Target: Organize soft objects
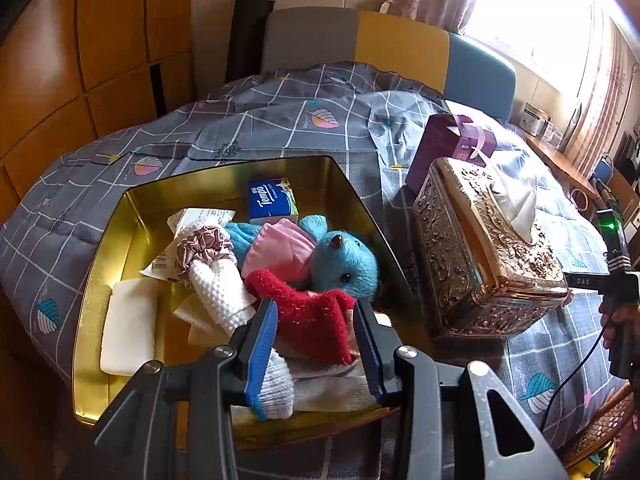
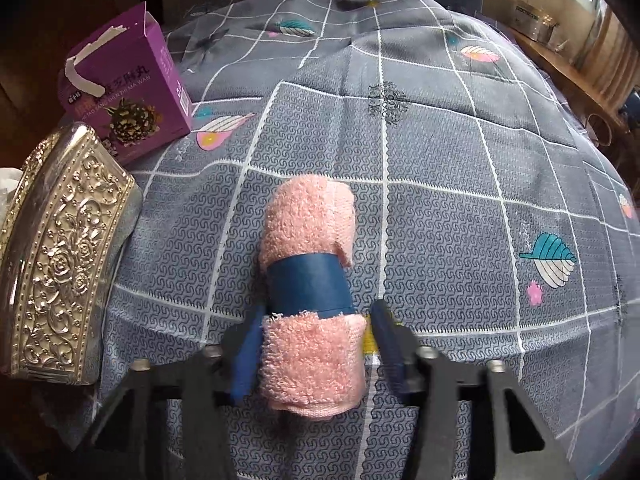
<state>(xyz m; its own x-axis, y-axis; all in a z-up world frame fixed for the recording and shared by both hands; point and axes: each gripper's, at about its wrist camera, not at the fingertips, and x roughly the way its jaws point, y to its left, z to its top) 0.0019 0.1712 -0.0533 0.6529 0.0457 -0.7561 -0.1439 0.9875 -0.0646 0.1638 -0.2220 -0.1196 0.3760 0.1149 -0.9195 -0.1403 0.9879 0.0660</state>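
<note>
A gold tin [image 1: 102, 240] on the bed holds a blue teddy bear [image 1: 342, 260] in pink cloth, a red fuzzy sock [image 1: 316, 314], a white knit cloth [image 1: 220, 284], a pink scrunchie [image 1: 202, 248], a Tempo tissue pack [image 1: 272, 200] and a white pad [image 1: 128, 328]. My left gripper [image 1: 318, 344] is open over the tin, its fingers either side of the red sock. In the right wrist view a rolled pink towel [image 2: 310, 216] with a blue band lies on the bed between the open fingers of my right gripper [image 2: 316, 348].
An ornate gold tissue box [image 1: 484, 248] stands right of the tin, also at the left of the right wrist view [image 2: 60, 256]. A purple carton [image 2: 128, 84] stands behind it. The grey checked bedspread [image 2: 460, 184] covers the bed. A headboard [image 1: 400, 44] is at the back.
</note>
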